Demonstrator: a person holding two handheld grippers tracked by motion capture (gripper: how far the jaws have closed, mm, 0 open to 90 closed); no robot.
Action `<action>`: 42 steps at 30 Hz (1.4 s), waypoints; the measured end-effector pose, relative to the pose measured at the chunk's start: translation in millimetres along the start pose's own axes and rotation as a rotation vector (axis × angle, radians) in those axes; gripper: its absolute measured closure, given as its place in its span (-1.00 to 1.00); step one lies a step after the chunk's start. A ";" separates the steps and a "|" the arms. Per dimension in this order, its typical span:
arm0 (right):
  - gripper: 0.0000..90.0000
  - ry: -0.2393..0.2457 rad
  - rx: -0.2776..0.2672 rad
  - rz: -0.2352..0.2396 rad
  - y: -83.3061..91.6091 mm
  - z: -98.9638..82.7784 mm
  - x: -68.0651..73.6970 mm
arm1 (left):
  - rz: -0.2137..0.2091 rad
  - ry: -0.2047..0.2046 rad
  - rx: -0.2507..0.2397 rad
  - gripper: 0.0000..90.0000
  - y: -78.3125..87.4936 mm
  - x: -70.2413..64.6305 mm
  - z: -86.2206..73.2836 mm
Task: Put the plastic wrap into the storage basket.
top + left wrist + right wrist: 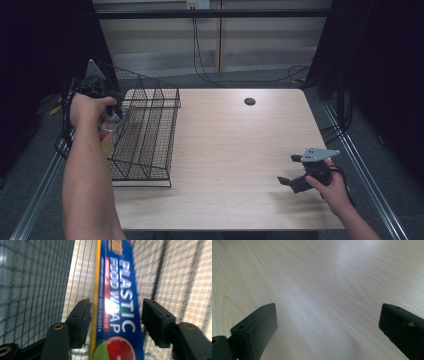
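A long blue plastic wrap box (117, 277) with a yellow edge and a grapefruit picture lies between the jaws of my left gripper (116, 307), which is shut on its two long sides. From above, that gripper (111, 109) sits at the left end of a black wire basket (150, 130), and the box (106, 134) shows as a colourful strip behind the mesh. My right gripper (291, 171) rests near the table's front right corner, open, with bare wood between its jaws. In its own view the right gripper (327, 315) looks along the tabletop (324, 277).
The basket's wire mesh (32, 277) surrounds the box on both sides. A dark round cable hole (249, 101) sits at the back of the wooden table (235, 150). Cables (210, 75) run over the floor behind the table.
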State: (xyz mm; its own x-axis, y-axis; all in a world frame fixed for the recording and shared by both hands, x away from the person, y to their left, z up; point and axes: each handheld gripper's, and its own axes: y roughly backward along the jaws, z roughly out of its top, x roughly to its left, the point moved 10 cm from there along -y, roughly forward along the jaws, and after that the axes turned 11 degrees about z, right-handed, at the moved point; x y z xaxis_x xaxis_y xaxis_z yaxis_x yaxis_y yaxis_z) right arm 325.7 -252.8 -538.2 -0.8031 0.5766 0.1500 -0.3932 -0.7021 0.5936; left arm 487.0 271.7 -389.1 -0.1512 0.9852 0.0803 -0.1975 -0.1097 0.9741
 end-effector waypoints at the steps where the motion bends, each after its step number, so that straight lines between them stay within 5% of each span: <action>1: -0.96 0.000 0.000 0.000 -0.1 -0.1 -0.1 | 0.010 -0.017 0.003 -0.06 2.9 0.4 -0.2; 14: -0.96 0.005 0.003 0.002 0.9 0.2 0.8 | -0.060 -0.009 -0.044 -0.19 32.6 -18.5 -2.7; 35: -0.96 0.010 0.002 0.003 1.6 0.3 2.9 | -0.143 -0.031 -0.080 -0.44 34.7 -46.3 -14.1; 42: -0.96 0.008 -0.002 -0.004 2.1 1.1 2.6 | -0.168 -0.067 -0.085 -0.45 37.4 -57.6 -19.8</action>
State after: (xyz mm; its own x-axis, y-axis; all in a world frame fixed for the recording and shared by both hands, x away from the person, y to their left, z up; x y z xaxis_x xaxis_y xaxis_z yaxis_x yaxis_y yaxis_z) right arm 323.3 -252.3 -535.7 -0.8050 0.5763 0.1410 -0.3978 -0.7005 0.5925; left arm 469.2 208.2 -361.5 -0.0449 0.9969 -0.0653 -0.2957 0.0492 0.9540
